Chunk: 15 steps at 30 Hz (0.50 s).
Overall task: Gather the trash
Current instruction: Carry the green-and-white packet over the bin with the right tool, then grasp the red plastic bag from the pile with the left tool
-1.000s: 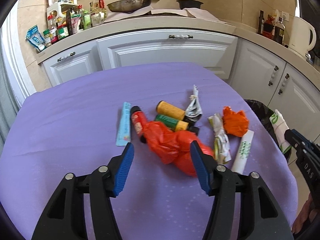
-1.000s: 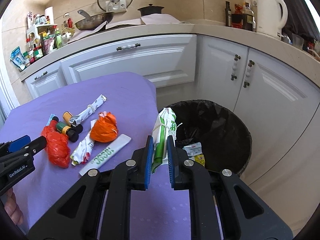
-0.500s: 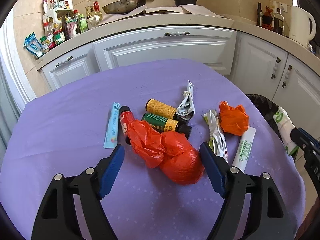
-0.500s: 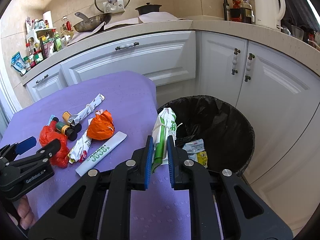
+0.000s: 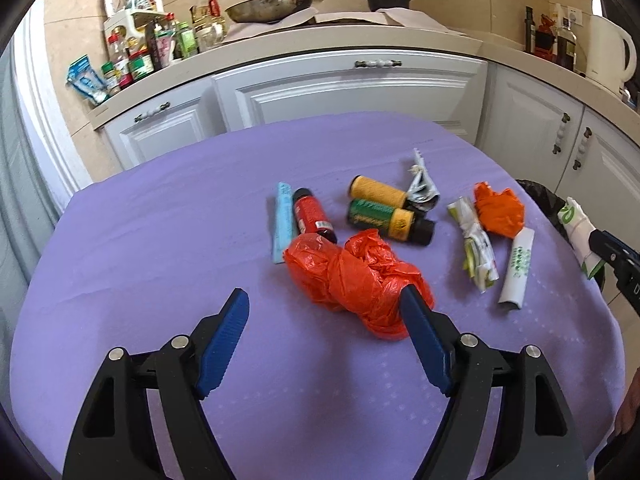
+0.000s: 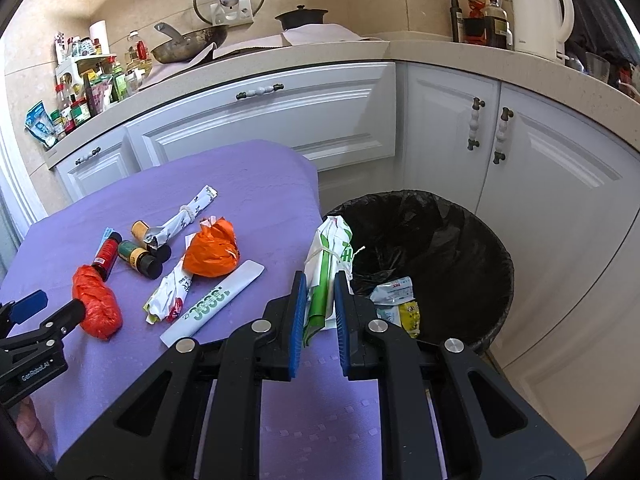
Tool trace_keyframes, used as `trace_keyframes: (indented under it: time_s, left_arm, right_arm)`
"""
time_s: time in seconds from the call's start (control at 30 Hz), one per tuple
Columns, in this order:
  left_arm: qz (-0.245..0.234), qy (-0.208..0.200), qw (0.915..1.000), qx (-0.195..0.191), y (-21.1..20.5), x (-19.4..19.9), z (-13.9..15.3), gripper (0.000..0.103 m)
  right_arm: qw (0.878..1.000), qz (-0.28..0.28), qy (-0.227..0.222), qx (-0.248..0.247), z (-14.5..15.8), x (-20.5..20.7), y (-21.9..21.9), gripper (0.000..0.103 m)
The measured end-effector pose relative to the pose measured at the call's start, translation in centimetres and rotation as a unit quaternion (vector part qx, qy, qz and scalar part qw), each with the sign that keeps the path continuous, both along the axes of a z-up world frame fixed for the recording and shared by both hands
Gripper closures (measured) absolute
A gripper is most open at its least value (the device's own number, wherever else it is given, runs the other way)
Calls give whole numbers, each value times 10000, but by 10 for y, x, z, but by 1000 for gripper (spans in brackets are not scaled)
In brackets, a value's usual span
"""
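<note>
Left claw [image 5: 322, 306]: wide apart, empty, hovering over the near part of the purple tabletop [image 5: 140, 240]. Right blue pad just at the near end of the knotted red plastic bag [image 5: 356, 280]; whether touching, cannot tell. Nothing pinched between the pads.

Right claw [image 6: 318, 292]: clamped tight on a folded green-and-white wrapper [image 6: 330, 256], held upright at the tabletop's right edge, just beside the black-lined trash bin [image 6: 460, 240]. Inside the bin, a few small packets [image 6: 396, 300] at the bottom.

Scattered on the tabletop beyond the red bag:
- red bottle [image 5: 312, 214] lying beside a flat light-blue sachet [image 5: 283, 220], the sachet to its left
- green-and-yellow bottle [image 5: 384, 220] with a black cap, and an orange-yellow bottle [image 5: 378, 192] just behind it
- crumpled silver wrapper [image 5: 422, 190] touching the far bottles' right ends
- crumpled orange bag [image 5: 498, 208] farther right
- twisted white-and-green wrapper [image 5: 478, 248] near it
- long white packet [image 5: 518, 270] with green print at the far right

Behind, white cabinets, with a pan [image 5: 272, 6], a pot [image 5: 386, 0] and a kettle [image 5: 608, 56] above.
</note>
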State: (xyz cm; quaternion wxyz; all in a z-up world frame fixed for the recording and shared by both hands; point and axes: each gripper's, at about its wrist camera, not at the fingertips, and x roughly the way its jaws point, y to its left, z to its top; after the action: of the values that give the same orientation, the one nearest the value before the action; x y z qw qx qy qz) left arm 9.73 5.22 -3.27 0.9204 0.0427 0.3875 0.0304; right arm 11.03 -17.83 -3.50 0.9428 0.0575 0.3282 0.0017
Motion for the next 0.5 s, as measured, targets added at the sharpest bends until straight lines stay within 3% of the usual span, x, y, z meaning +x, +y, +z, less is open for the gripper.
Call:
trace_keyframes:
  time_s: [0.3,0.5]
  left_arm:
    - [213,183,9996,-58,17,-10,-4,28]
    - [161,-85,9993,-322,16,-18,12,27]
  right_arm:
    - [10000,50,-26,-29,4,-4,7,89]
    - [10000,37,-50,-42,7,-6,10,89]
